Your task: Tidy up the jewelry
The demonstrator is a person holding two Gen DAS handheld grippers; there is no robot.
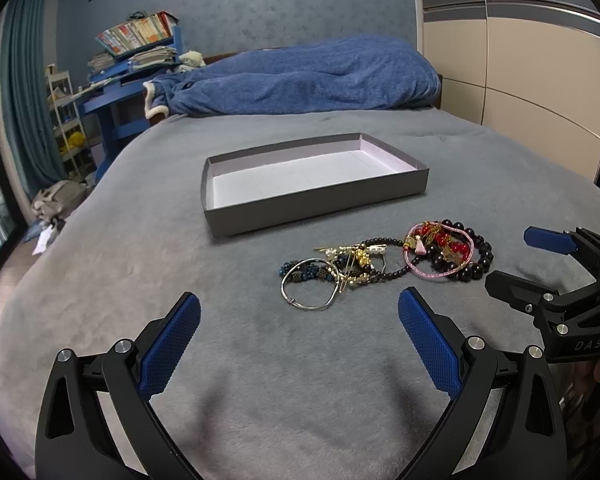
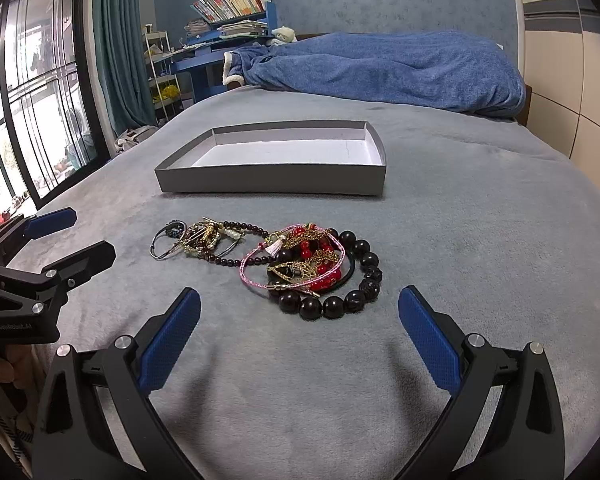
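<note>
Blue blanket heaped far ahead on grey bed cover; bookshelf and teal curtain ahead-left.

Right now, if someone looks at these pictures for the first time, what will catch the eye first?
First, the tangled heap of jewelry on the grey bedspread: big black beads, red beads, a pink cord and a silver bangle at its left end. Just beyond it lies a shallow grey box, empty and white inside. Nearest the camera, the left gripper and right gripper stand wide open and hold nothing.
</note>
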